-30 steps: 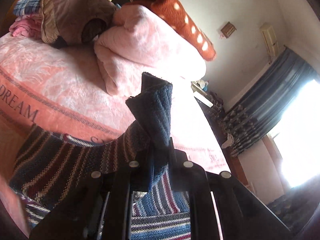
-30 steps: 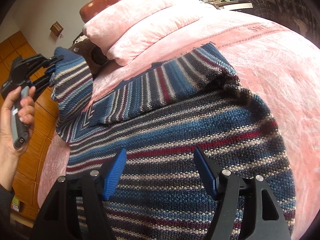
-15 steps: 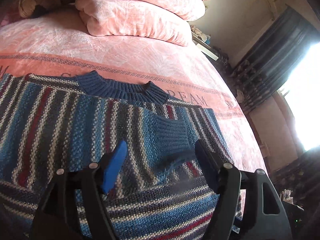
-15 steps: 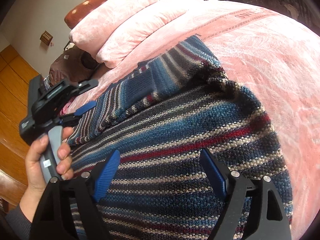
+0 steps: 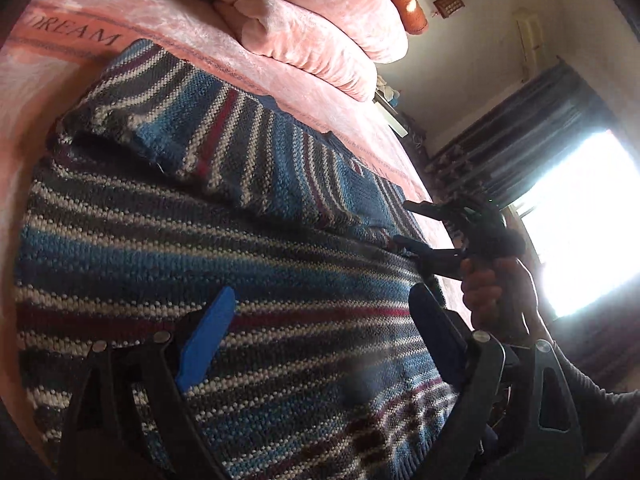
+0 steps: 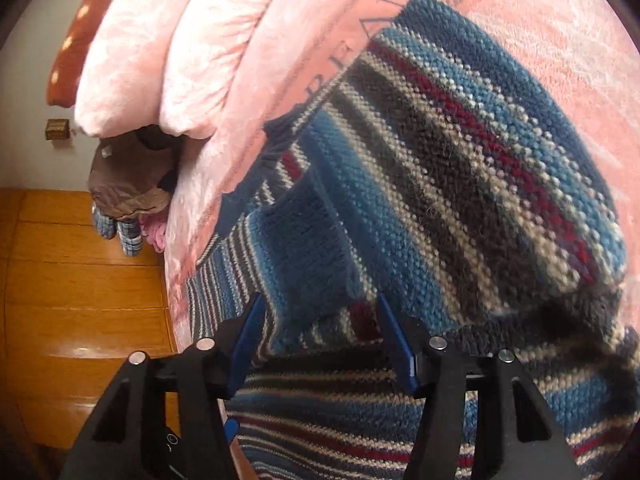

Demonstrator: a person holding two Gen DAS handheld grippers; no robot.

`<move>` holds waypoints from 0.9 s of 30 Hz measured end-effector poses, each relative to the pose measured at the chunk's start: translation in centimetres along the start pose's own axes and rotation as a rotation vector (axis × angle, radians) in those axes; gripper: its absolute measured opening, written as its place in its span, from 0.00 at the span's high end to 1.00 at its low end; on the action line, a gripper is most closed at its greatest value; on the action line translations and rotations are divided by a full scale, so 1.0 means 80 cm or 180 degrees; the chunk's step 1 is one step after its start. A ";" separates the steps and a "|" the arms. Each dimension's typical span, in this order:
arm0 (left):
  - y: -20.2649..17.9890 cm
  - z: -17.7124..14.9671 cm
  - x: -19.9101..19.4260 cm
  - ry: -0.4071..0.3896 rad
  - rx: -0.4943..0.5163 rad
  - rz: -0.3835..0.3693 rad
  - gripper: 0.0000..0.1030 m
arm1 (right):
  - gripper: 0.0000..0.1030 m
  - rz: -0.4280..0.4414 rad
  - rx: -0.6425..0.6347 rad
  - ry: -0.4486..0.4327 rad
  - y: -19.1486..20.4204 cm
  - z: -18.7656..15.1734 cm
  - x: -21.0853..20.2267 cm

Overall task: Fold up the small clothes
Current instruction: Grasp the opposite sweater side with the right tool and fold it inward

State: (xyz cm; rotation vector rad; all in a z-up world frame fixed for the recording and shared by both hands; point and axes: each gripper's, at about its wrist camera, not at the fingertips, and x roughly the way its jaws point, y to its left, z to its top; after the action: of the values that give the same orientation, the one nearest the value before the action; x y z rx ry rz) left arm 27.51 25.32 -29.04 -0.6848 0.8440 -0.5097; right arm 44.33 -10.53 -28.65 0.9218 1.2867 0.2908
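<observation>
Pink bedding (image 5: 304, 92) covers the bed, with folded pink quilts (image 5: 320, 28) piled beyond the striped sweater (image 5: 248, 264), which lies flat on the bedding with both sleeves folded across its body. A second ago the left gripper (image 5: 324, 340) held one sleeve cuff up in the air; now that sleeve (image 5: 224, 140) lies across the sweater and the left gripper hangs over the lower body of the sweater with its blue pads wide apart, holding nothing. Half a second ago the right gripper (image 6: 320, 336) hovered over the sweater's hem; now it sits close to the blue cuff (image 6: 304, 256) of the other sleeve, its pads apart on either side of the cuff's edge, not closed on it. From the left wrist camera, a hand (image 5: 496, 296) grips the right gripper's handle at the sweater's far edge, near the bright window (image 5: 580, 220).
</observation>
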 end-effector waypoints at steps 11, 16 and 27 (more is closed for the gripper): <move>0.065 -0.005 -0.018 -0.0059 -0.0616 -0.0249 0.14 | 0.92 -0.0247 -0.0379 -0.0060 0.067 0.028 0.019; 0.080 -0.008 -0.023 -0.0099 -0.0766 -0.0280 0.15 | 0.92 -0.0304 -0.0785 -0.0220 0.129 0.041 -0.017; 0.070 -0.002 -0.014 -0.0061 -0.0694 -0.0214 0.15 | 0.92 -0.0566 -0.0960 -0.0344 0.106 0.054 -0.056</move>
State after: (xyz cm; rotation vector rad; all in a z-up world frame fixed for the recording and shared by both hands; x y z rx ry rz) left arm 27.54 29.80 -32.62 -0.9193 0.8684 -0.4746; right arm 49.39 -9.97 -19.46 0.5562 1.1777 0.2825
